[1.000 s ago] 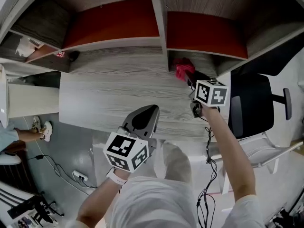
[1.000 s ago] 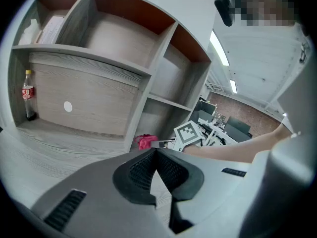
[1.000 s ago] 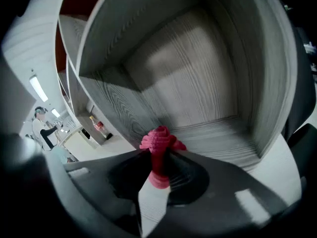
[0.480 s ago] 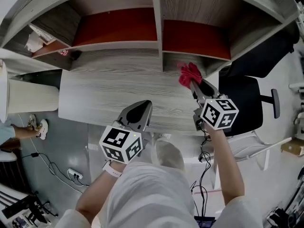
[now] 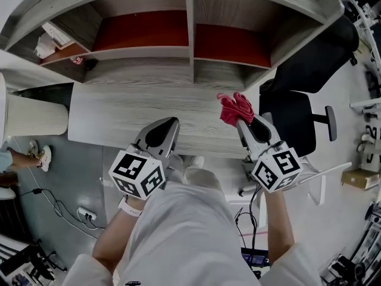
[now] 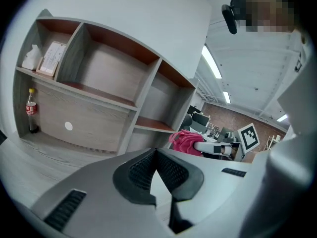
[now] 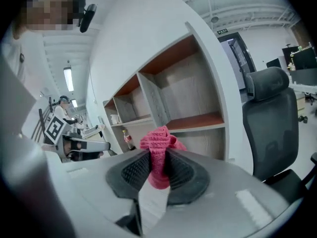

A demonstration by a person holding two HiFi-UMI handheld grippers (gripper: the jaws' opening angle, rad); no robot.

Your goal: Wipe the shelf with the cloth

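Since a second earlier, the right tongs [image 5: 241,123] had backed out of the lower right cubby of the shelf [image 5: 190,37] and brought the red cloth [image 5: 236,107] along with them. The left tongs [image 5: 171,124] had drifted a bit to the left too.

At this moment the cloth sat right of centre in the head view, over the right part of the wood-grain desk [image 5: 113,109] and just below the opening of that lower right cubby. It was bunched up into a wad. Whether it was actually touching the desk surface couldn't be told. The right gripper view showed the right tongs clamped on it: a fold of cloth was squeezed between the two dark ribbed pads, and the rest puffed out past the tips.

The left tongs hung lower centre in the head view, near the desk's front edge, well apart from the cloth. Their own view showed the tips pressed together with nothing between them.

The shelf filled the top of the head view, grey wood with reddish boards in its compartments. A black office chair [image 5: 293,115] stood just right of the desk. In the left gripper view a cola-type bottle [image 6: 31,110] stood upright at the far left, and a box [image 6: 52,58] sat in the cubby above it.
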